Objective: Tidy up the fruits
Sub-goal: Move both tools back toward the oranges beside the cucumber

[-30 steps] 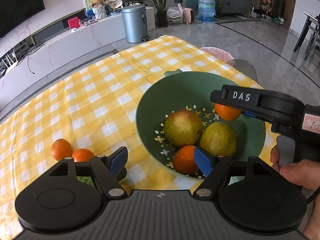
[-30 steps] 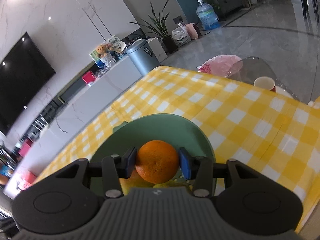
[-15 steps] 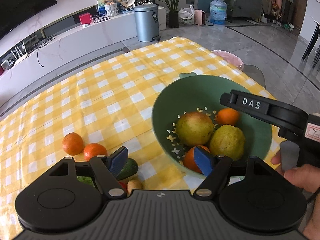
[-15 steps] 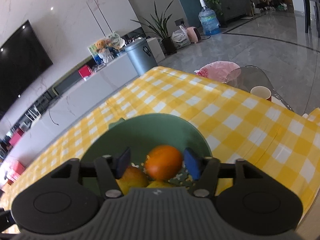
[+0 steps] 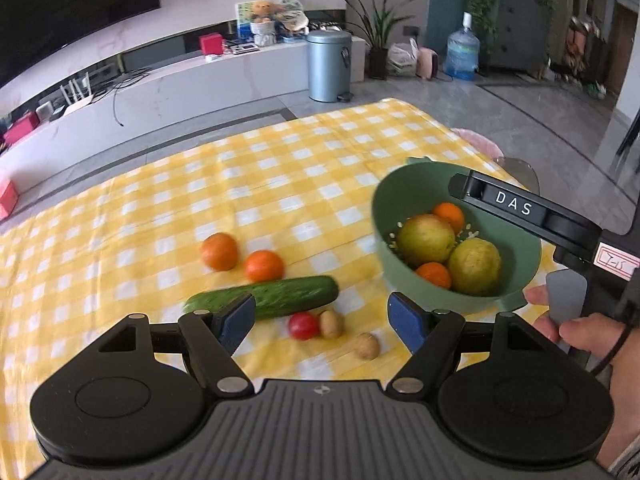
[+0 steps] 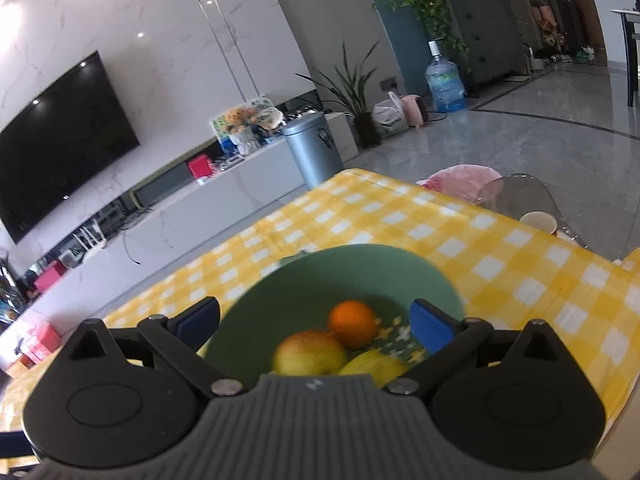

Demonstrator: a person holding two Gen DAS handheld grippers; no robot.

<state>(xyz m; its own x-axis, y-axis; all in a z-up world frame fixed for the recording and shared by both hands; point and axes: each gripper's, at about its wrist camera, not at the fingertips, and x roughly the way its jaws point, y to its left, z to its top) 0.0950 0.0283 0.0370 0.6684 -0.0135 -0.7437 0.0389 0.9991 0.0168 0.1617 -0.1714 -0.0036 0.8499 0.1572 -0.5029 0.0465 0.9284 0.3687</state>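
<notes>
Two oranges [image 5: 240, 258] lay on the worktop [image 5: 280, 184] left of the green bowl [image 5: 520, 264], just beyond the cucumber [image 5: 288, 294], nearer the left gripper [image 5: 320, 318], whose fingers stood wide and empty. The right gripper [image 6: 316, 324] hung over the bowl, fingers opening around nothing.

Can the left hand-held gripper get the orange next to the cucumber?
Probably yes. The left hand-held gripper is open and empty, and the orange sits in the open just beyond the cucumber, which it must reach over.

Home living room, wall television [image 6: 60, 140], (likely) media console [image 5: 180, 80], houseplant [image 6: 356, 92]
</notes>
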